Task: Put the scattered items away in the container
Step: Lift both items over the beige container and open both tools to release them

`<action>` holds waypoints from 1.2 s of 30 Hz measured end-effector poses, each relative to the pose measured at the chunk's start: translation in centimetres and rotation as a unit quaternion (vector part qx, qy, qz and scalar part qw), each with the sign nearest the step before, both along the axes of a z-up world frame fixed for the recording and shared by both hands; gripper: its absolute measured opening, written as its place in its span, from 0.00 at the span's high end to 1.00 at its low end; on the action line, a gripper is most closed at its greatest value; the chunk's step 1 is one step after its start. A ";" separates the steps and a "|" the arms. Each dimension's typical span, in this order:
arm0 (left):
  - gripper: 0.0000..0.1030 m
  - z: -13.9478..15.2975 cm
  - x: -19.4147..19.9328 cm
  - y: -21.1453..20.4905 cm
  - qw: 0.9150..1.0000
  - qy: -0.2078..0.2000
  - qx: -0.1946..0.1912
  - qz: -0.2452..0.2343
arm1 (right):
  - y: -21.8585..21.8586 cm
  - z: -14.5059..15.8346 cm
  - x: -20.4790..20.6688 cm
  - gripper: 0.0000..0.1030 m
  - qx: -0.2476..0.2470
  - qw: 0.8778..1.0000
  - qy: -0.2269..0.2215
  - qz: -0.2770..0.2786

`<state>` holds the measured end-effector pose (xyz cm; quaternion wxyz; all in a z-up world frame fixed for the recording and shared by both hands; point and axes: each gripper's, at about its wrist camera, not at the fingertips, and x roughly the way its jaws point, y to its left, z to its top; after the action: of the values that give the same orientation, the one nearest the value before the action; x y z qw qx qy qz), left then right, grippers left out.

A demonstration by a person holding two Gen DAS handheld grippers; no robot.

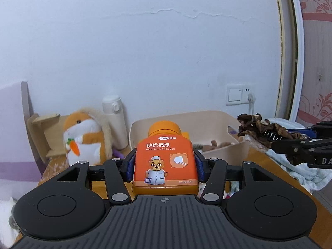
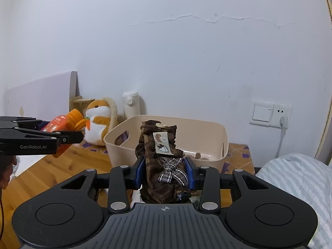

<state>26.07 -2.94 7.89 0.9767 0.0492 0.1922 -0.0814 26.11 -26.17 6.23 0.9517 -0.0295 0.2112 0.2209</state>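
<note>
Left tool (image 1: 165, 166) clamps an orange iodophor cotton-ball bottle (image 1: 165, 161) between its blue pads, held upright in the air above the wooden desk (image 1: 267, 166). Right tool (image 2: 165, 172) grips a bunched brown plaid cloth item (image 2: 160, 155) bearing a white label and a ribbon bow, also held above the desk. The beige container (image 2: 207, 128) stands toward the desk's rear edge near the wall, directly beyond both tools, with small items lying inside. Left of the container: a plush hamster (image 2: 99, 120) holding a carrot and a white flask (image 2: 130, 104), both along the rear edge. A striped blanket (image 2: 300, 176) lies off the desk's right edge. A wall switch and socket (image 2: 270, 113) sit behind the container.
</note>
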 end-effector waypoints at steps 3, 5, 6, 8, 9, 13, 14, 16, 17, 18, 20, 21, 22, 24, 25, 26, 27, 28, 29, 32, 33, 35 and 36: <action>0.47 0.2 1.4 -0.5 1.000 0.000 0.006 -0.002 | 0.1 0.0 0.9 0.64 -0.002 1.000 -0.001 -0.007; 0.47 0.4 2.6 -0.7 1.000 0.005 0.000 -0.002 | 0.1 0.1 1.6 0.64 -0.001 1.000 -0.001 -0.013; 0.47 0.6 3.1 -0.9 1.000 0.005 -0.003 -0.004 | 0.1 0.1 1.9 0.64 -0.001 1.000 -0.001 -0.016; 0.47 0.9 3.9 -1.5 1.000 -0.003 -0.001 -0.008 | 0.1 0.2 2.7 0.64 -0.004 1.000 -0.003 -0.023; 0.47 0.9 4.4 -1.9 1.000 -0.008 0.003 -0.008 | 0.1 0.2 3.0 0.64 -0.006 1.000 -0.004 -0.025; 0.47 0.7 6.6 -3.1 1.000 -0.008 0.008 -0.004 | 0.2 0.2 4.5 0.64 -0.016 0.999 -0.014 -0.040; 0.47 0.5 7.3 -3.4 1.000 -0.004 0.008 -0.003 | 0.2 0.1 5.0 0.64 -0.014 0.999 -0.013 -0.042; 0.47 0.1 8.5 -4.1 1.000 0.003 0.015 0.001 | 0.2 -0.1 6.0 0.64 -0.010 0.999 -0.008 -0.044; 0.47 -0.1 9.0 -4.4 1.000 0.004 0.018 0.003 | 0.3 -0.2 6.5 0.64 -0.010 0.999 -0.005 -0.046; 0.47 -0.4 9.5 -4.6 1.000 0.004 0.021 0.004 | 0.4 -0.4 7.0 0.64 -0.011 0.999 -0.002 -0.048; 0.47 -1.1 10.6 -5.0 1.000 0.007 0.025 0.009 | 0.7 -0.9 8.1 0.64 -0.012 0.999 0.004 -0.051; 0.47 -1.5 11.1 -5.1 1.000 0.011 0.025 0.016 | 0.8 -1.1 8.5 0.64 -0.012 0.999 0.006 -0.052; 0.47 -1.8 11.7 -5.1 0.999 0.014 0.022 0.025 | 1.0 -1.3 9.1 0.64 -0.012 0.998 0.010 -0.054; 0.47 -2.3 12.8 -4.8 0.999 0.017 0.009 0.044 | 1.4 -1.8 10.0 0.64 -0.010 0.998 0.014 -0.058; 0.47 -2.4 13.2 -4.7 0.999 0.022 0.002 0.048 | 1.6 -2.0 10.4 0.64 -0.008 0.998 0.016 -0.059; 0.47 -2.7 13.9 -4.7 0.998 0.030 -0.003 0.050 | 1.7 -2.2 10.8 0.64 -0.006 0.998 0.018 -0.061; 0.47 -2.9 14.5 -4.7 0.998 0.038 -0.006 0.052 | 1.9 -2.3 11.0 0.64 -0.003 0.998 0.020 -0.063; 0.47 -3.2 15.1 -4.6 0.998 0.044 -0.008 0.054 | 2.1 -2.6 11.5 0.64 -0.001 0.998 0.023 -0.065; 0.47 -3.4 15.5 -4.7 0.997 0.048 -0.008 0.057 | 2.3 -2.8 11.8 0.64 0.001 0.997 0.026 -0.068; 0.47 -4.0 16.5 -4.8 0.996 0.051 0.005 0.068 | 2.9 -3.8 12.9 0.64 0.003 0.997 0.037 -0.074; 0.47 -4.2 16.8 -4.8 0.996 0.053 0.007 0.071 | 3.0 -4.1 13.2 0.64 0.001 0.996 0.040 -0.076; 0.47 -4.6 17.3 -4.7 0.995 0.061 0.008 0.073 | 3.3 -4.7 13.8 0.64 -0.002 0.996 0.047 -0.078; 0.47 -4.8 17.5 -4.6 0.995 0.066 0.008 0.073 | 3.4 -5.0 13.9 0.64 -0.004 0.996 0.049 -0.079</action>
<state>43.56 -7.56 3.09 0.9649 0.0378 0.2597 -0.0113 40.04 -22.75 1.21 0.9545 -0.0059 0.2604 0.1451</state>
